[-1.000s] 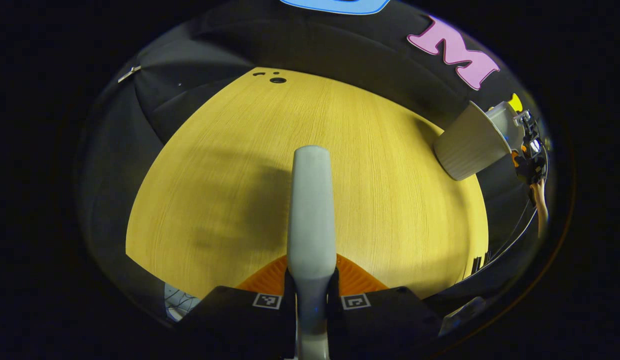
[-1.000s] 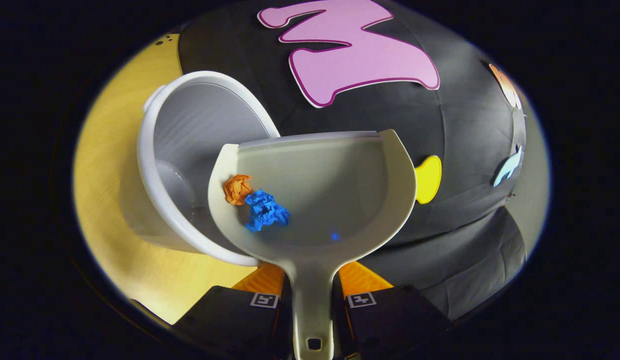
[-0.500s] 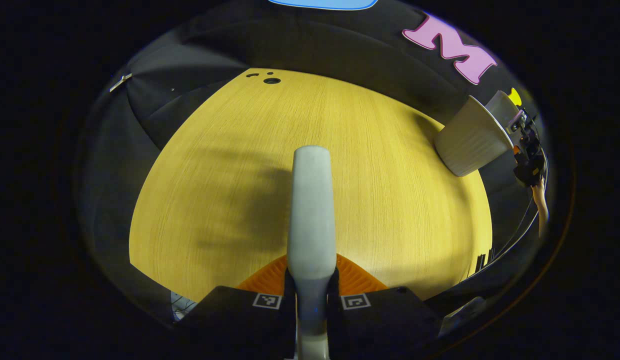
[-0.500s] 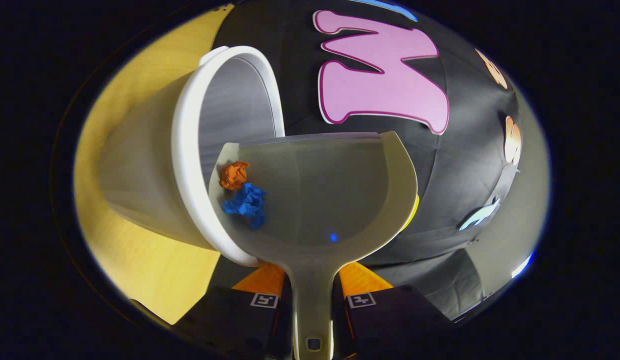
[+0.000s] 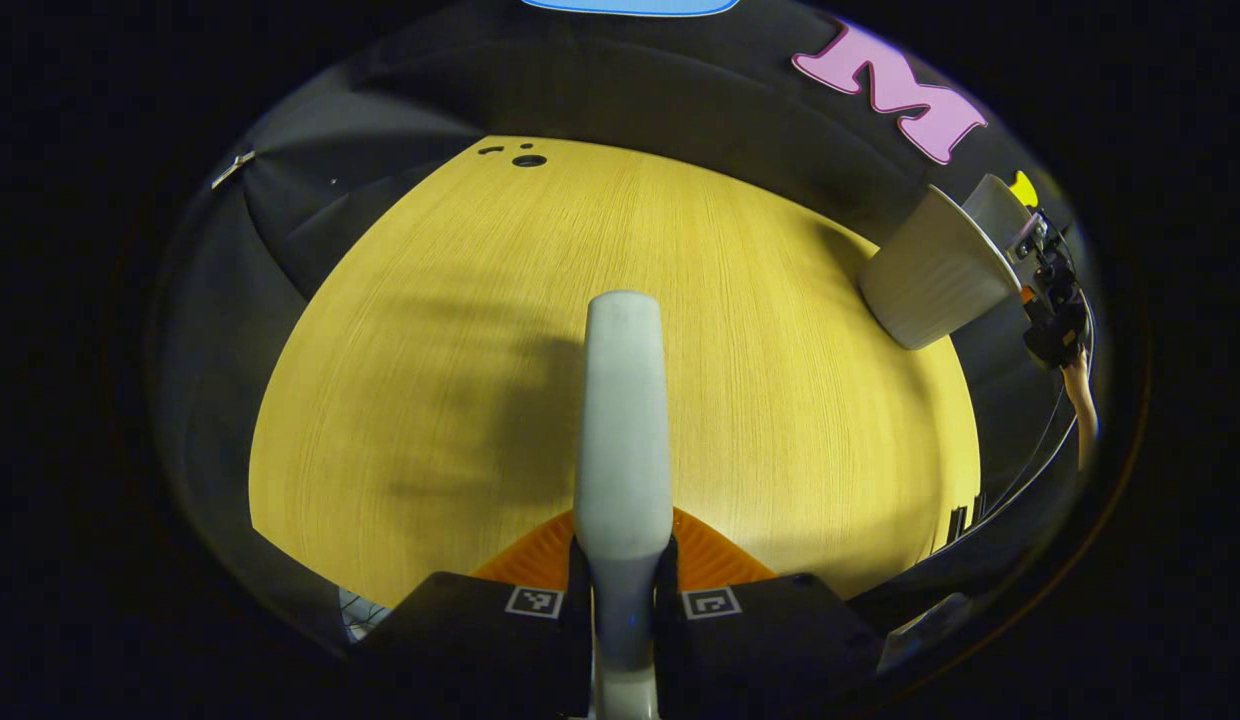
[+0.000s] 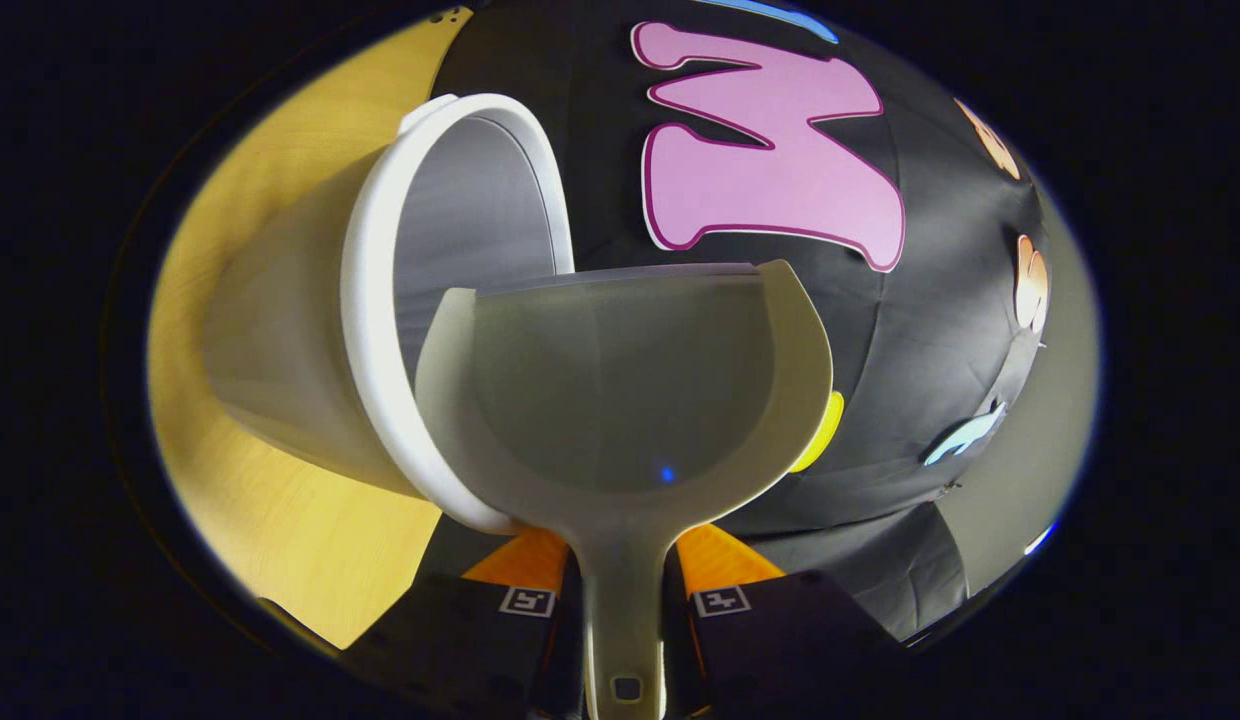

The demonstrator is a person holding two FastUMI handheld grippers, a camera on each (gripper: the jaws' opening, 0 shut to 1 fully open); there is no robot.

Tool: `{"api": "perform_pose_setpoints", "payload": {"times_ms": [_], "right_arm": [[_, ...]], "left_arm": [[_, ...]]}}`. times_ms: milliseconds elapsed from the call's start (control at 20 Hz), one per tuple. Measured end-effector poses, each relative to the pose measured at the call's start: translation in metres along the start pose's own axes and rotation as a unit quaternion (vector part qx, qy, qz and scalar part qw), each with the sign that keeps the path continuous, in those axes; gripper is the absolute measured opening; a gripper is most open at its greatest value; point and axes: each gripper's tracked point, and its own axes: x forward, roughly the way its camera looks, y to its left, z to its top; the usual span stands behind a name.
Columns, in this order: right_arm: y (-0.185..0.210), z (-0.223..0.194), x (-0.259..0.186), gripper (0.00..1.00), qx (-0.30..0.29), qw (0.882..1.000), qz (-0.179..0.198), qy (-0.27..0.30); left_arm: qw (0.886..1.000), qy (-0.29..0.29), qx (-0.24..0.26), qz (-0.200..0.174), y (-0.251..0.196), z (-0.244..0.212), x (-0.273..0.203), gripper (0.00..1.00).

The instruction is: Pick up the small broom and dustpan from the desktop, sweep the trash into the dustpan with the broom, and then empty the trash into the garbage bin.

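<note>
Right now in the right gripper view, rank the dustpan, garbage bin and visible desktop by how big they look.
1. dustpan, though it's nearest the camera
2. garbage bin, about the same, so unsure
3. desktop, the visible strip

Yellow wood-grain tabletop (image 5: pixel 760 400) with soft shadows, small round holes (image 5: pixel 527 160) at far edge, black cloth wall (image 5: pixel 630 90) behind

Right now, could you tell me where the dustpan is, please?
In the right gripper view the dustpan sits centre frame, its handle clamped in the right gripper, its left edge against the rim of the garbage bin beside the table.
</note>
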Motion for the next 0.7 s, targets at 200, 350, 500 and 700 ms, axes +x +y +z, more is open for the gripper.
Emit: {"api": "perform_pose_setpoints", "payload": {"times_ms": [200, 350, 500, 700], "right_arm": [[0.001, 0.001, -0.004, 0.35, 0.059, 0.998, 0.035, 0.01], [-0.013, 0.008, -0.014, 0.35, 0.12, 0.992, 0.047, 0.019], [-0.039, 0.013, -0.023, 0.35, 0.19, 0.98, 0.044, 0.028], [-0.068, 0.021, -0.054, 0.35, 0.265, 0.962, 0.049, 0.029]], "left_arm": [[1.0, -0.005, -0.004, 0.001, -0.002, -0.001, -0.003, 0.29], [1.0, -0.006, -0.012, -0.007, -0.008, -0.002, -0.006, 0.27], [1.0, -0.009, 0.003, -0.008, -0.012, 0.0, -0.01, 0.29], [0.999, -0.028, 0.039, 0.0, -0.016, 0.001, -0.023, 0.29]]}}
